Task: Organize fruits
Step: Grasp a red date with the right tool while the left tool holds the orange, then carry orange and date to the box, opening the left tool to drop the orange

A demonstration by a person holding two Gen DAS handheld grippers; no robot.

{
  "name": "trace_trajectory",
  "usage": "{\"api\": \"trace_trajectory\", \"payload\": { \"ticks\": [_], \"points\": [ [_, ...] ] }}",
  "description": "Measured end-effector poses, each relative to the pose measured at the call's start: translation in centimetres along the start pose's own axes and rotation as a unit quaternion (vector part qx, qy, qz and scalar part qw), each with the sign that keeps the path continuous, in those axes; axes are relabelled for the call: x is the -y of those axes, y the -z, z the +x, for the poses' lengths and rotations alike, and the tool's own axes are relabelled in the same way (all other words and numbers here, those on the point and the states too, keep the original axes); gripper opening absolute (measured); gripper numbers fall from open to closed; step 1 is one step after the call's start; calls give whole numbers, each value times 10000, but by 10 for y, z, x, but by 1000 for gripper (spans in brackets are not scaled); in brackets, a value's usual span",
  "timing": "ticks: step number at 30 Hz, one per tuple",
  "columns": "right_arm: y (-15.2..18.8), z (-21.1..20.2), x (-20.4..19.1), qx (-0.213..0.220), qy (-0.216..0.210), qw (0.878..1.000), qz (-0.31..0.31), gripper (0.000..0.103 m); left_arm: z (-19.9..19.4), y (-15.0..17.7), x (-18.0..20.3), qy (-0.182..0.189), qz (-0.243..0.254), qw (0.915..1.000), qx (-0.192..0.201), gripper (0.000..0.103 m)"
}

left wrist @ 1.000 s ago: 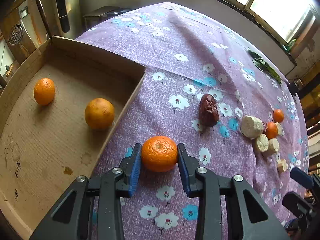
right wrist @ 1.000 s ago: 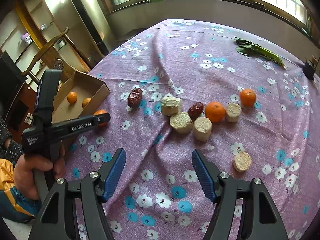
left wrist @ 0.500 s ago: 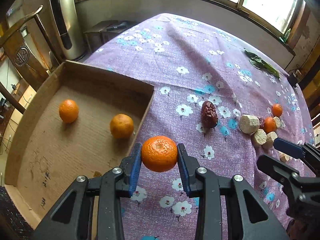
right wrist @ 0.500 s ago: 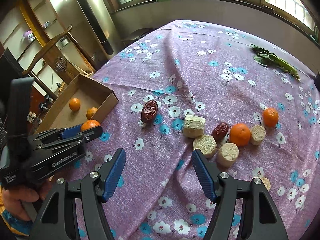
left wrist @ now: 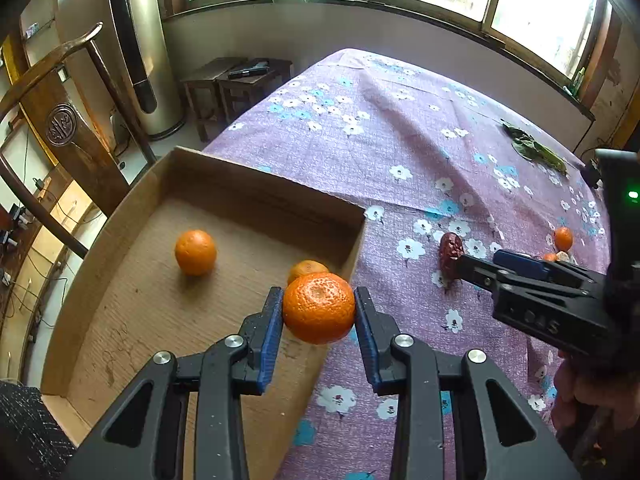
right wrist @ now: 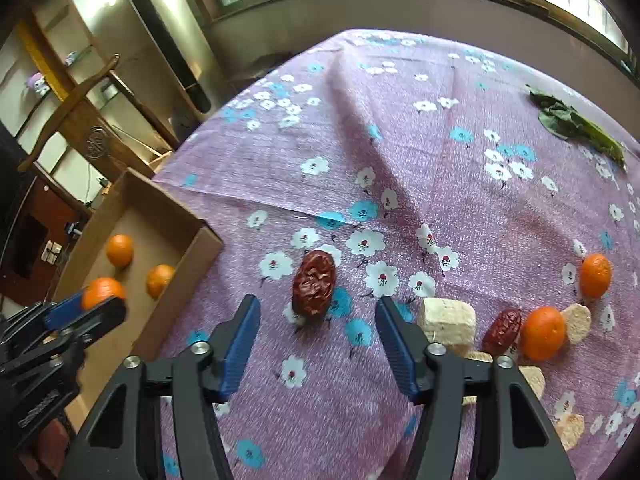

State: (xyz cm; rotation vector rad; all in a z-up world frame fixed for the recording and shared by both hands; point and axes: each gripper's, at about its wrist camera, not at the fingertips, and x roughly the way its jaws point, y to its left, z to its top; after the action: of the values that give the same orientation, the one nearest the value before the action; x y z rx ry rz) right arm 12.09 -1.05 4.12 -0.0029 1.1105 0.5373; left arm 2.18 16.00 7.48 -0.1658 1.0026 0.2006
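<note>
left tool (left wrist: 319, 312) clenched on a mandarin (left wrist: 319, 307), blue pads pressing both sides, fruit lifted clear of the purple floral cloth and hanging over the near right wall of the cardboard box (left wrist: 100, 240); probably carried there for dropping in with the two mandarins already on the box floor, one near the far left (left wrist: 195, 252), one half hidden behind the held fruit (left wrist: 308, 269). box parked at the desk (right wrist: 400, 120) edge on the left, likely as the collecting spot. right tool (right wrist: 318, 342) released, nothing gripped, jaws just been narrowing with only cloth between them; wrinkled red date (right wrist: 314, 283) sits just ahead of the tips, centred on the gap, so looks like lining up for that pick, narrower gap suiting a small fruit. remaining stuff clustered at right: second date (right wrist: 502, 330) touching a mandarin (right wrist: 543, 333), another mandarin (right wrist: 595, 275) a bit further off, several pale cut chunks (right wrist: 448, 320) among them, identity unclear. green leafy vegetable (right wrist: 576, 128) far back, well apart from everything. risk: held mandarin over the wall itself, so releasing too early could bounce it back onto the cloth.
</note>
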Motion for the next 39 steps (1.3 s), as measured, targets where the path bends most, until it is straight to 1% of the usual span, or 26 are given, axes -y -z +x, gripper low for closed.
{"api": "trace_trajectory", "payload": {
  "ticks": [4,5,7,11,19,23,32,39],
  "points": [
    [-9,16,-1,-92,-6,10000,-37,42,1,0,-3,32,17,10000,0,34],
    [-10,20,-1,-157,-55,9998,-48,35,2,0,-4,51,27,10000,-14,34],
    [-10,26,-2,-283,-119,9995,-41,30,2,0,-4,84,53,9999,-23,34],
    [-4,21,-2,-307,-156,9994,-61,29,2,-2,-6,138,51,9999,-21,34],
    [13,-42,0,224,-126,9995,159,29,-10,-3,-2,174,99,9997,137,34],
    [21,-65,2,398,-84,9990,193,29,-19,-1,5,160,186,9994,247,34],
    [38,-95,-3,475,-12,9988,71,29,-33,3,18,213,319,9986,365,34],
    [42,-110,-8,573,-3,9984,26,29,-43,2,27,238,418,9976,493,34]
  ]
}}
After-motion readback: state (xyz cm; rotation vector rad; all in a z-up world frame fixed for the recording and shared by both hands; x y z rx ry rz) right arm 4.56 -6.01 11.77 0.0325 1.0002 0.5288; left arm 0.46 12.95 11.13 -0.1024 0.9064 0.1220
